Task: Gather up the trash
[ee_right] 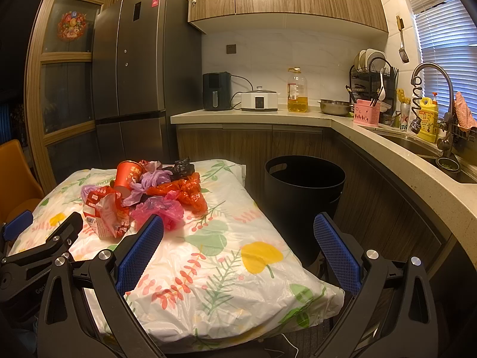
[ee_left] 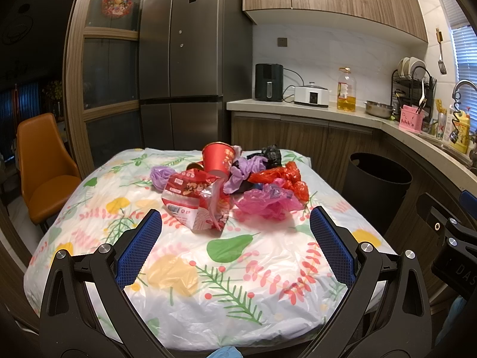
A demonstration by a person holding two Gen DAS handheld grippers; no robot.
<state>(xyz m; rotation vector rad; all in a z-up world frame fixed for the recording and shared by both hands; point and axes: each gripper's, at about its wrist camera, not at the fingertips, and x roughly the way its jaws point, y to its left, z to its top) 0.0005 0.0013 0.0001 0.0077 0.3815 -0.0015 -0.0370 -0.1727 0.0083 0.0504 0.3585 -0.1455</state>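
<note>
A heap of trash lies at the far middle of the floral-covered table: a red paper cup on its side, a red-and-white snack wrapper, purple bags, a red-orange bag, a pink bag and a black bag. My left gripper is open and empty above the table, just short of the heap. My right gripper is open and empty over the table's right part; the pink bag lies by its left fingertip. A black trash bin stands on the floor right of the table.
An orange chair stands left of the table. A fridge is behind it. The L-shaped counter with appliances, oil bottle, dish rack and sink runs along the right. The bin also shows in the left wrist view.
</note>
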